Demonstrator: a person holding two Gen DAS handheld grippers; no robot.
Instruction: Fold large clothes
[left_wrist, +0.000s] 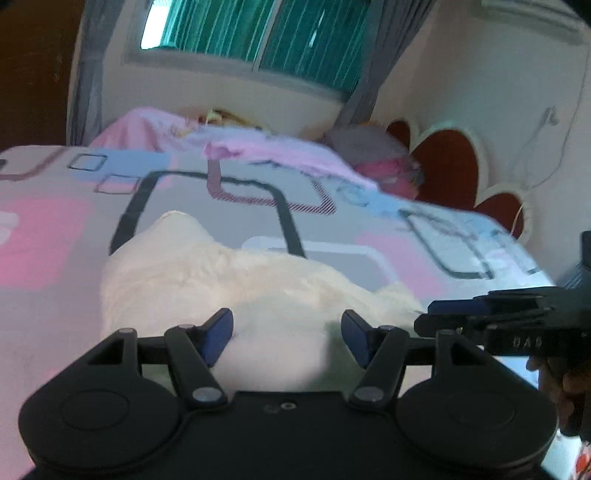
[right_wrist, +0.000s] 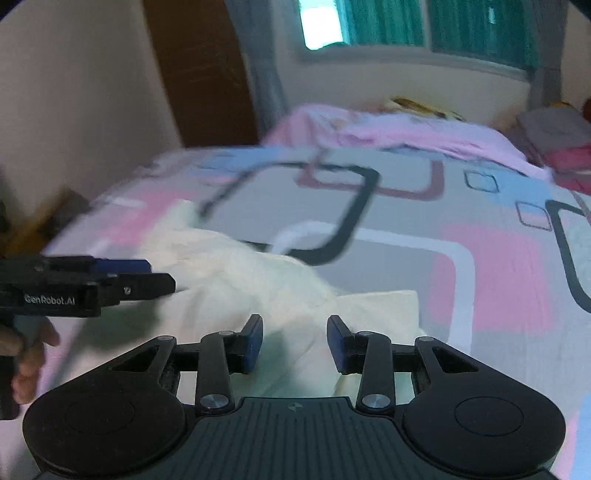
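Cream-white crumpled cloth garment (left_wrist: 229, 280) lies on the bed sheet (left_wrist: 55, 236), a fabric printed with pink, grey and pale blue blocks and dark rounded-square outlines. We find the garment bunched near the close edge of the bed, with one flatter folded portion (right_wrist: 384, 306) visible in the right wrist view.

We observe the left gripper (left_wrist: 286, 334), black with blue pads, held low over the garment. Its fingers (left_wrist: 218, 334) stand spread, and the cloth shows in the gap between them. The frames are blurred, and we cannot tell whether either pad touches the fabric.

We observe the right gripper (right_wrist: 295, 341), of the same make, likewise over the garment, its fingers (right_wrist: 255, 343) set apart with cloth showing in the gap. We cannot tell if the pads press on it.

Each gripper appears side-on in the other's view, close beside its partner. A hand (right_wrist: 26, 354) grips the left gripper's handle.

Beyond the garment we note a pink blanket (left_wrist: 280, 151) along the far side of the bed, a red scalloped headboard (left_wrist: 447, 166) and green curtains (left_wrist: 266, 33) at the window.
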